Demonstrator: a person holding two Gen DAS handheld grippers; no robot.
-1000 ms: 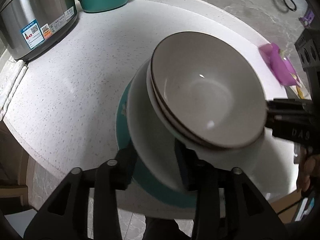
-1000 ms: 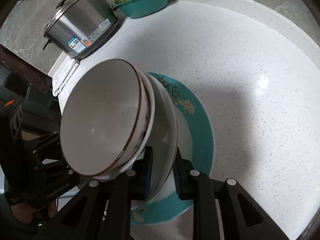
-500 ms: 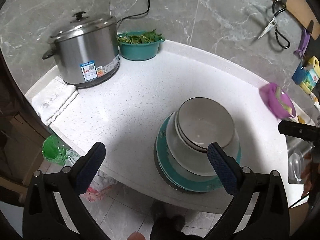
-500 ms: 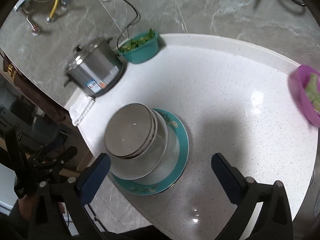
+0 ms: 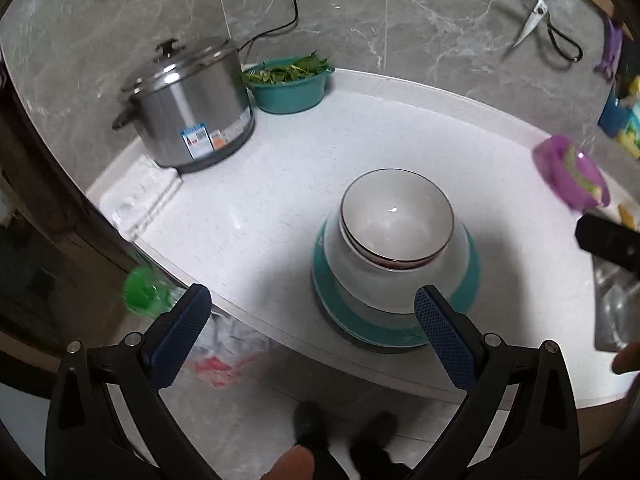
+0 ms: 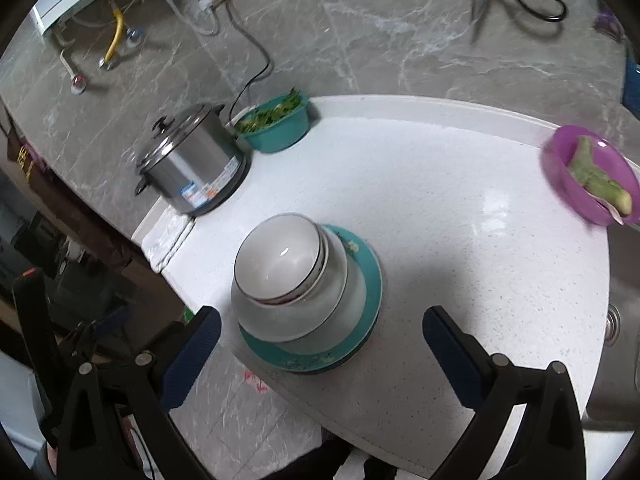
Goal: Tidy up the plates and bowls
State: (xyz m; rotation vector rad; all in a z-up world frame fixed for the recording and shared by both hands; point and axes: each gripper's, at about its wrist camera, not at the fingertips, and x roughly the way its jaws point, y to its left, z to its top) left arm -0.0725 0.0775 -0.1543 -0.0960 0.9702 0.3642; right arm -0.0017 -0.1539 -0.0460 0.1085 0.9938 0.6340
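Note:
A stack rests on the white counter near its front edge: a teal plate (image 5: 474, 268) (image 6: 370, 280) at the bottom, a large white bowl (image 5: 360, 284) (image 6: 288, 320) on it, and brown-rimmed bowls (image 5: 396, 216) (image 6: 280, 260) nested on top. My left gripper (image 5: 312, 312) hangs open above and in front of the stack, holding nothing. My right gripper (image 6: 320, 326) is open too, raised over the counter's front edge with the stack between and beyond its blue pads (image 6: 452, 348). Part of the right gripper's body (image 5: 608, 240) shows at the left wrist view's right side.
A steel rice cooker (image 5: 188, 100) (image 6: 192, 160) and a teal basin of greens (image 5: 290, 82) (image 6: 276, 124) stand at the back left. A purple dish with a vegetable (image 6: 592, 176) (image 5: 572, 172) sits at the right. Scissors (image 5: 540, 20) hang on the wall. A folded cloth (image 5: 140, 200) lies at the left edge.
Both grippers let go of the stack's rim, opened wide and rose back away from it. The stack stays on the counter.

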